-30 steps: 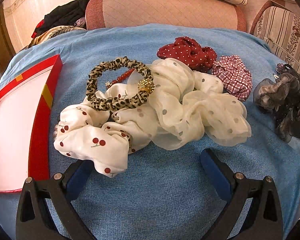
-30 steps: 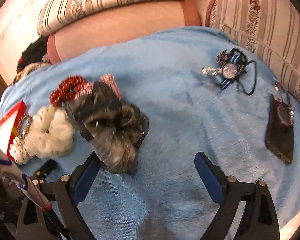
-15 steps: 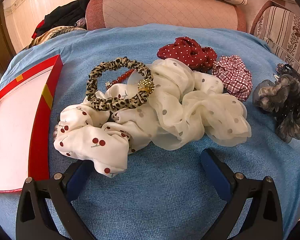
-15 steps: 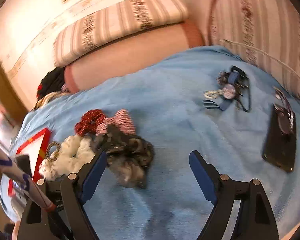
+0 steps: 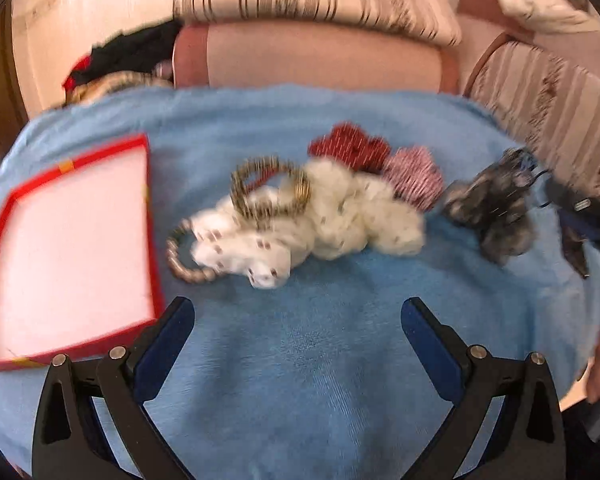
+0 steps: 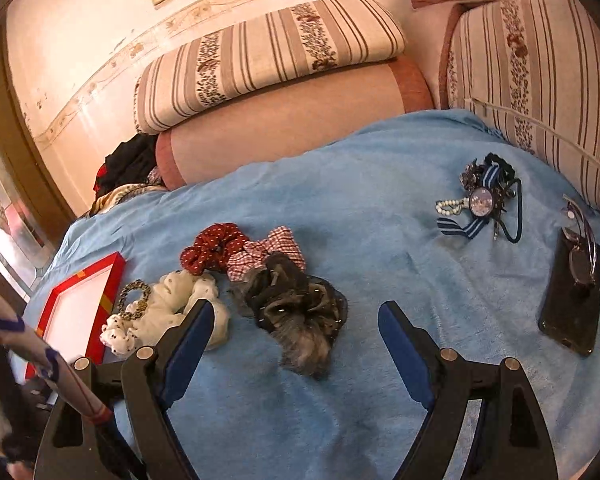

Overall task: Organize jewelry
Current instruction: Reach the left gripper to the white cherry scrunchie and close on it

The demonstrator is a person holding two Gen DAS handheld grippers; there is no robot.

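— Hovering over the blue blanket [image 5: 320, 360], left gripper [image 5: 298, 320] and right gripper [image 6: 296, 330], fingers spread wide, gripping nothing?

— Yes. Lying heaped beside the red box [image 5: 72, 248]: white scrunchies [image 5: 320, 220], leopard hair tie [image 5: 270, 190].

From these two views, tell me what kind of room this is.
Probably a home sitting room or bedroom. Striped floral cushions lie along a painted wall, a blue blanket covers a soft seat or bed, and scrunchies, a phone and a red box lie on it.
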